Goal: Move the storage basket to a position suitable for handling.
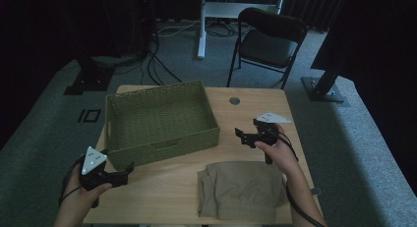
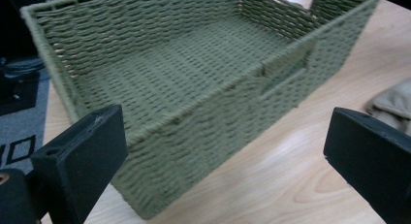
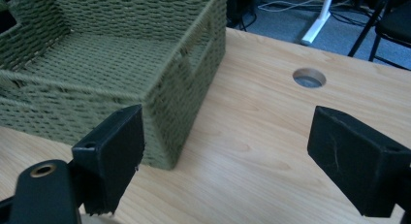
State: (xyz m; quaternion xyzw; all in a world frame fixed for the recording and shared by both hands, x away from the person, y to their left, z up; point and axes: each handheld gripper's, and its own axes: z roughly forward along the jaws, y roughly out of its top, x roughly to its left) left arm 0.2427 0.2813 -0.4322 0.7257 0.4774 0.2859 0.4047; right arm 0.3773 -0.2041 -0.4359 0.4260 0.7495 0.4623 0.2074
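Observation:
A green woven basket (image 1: 162,138) stands empty on the left half of the wooden table (image 1: 255,114). A folded beige garment (image 1: 241,190) lies at the table's front edge, right of centre. My left gripper (image 1: 129,169) is open near the basket's front left corner (image 2: 145,195), its jaws spread wide with nothing between them. My right gripper (image 1: 241,134) is open too, held just right of the basket's right wall (image 3: 194,73) and above the bare wood. A corner of the garment (image 2: 392,107) peeks in at the right of the left gripper view.
A round cable hole (image 1: 234,100) sits in the table near its far edge (image 3: 309,78). Behind the table stand a black folding chair (image 1: 268,40) and a white desk leg (image 1: 201,25), with cables on the grey floor.

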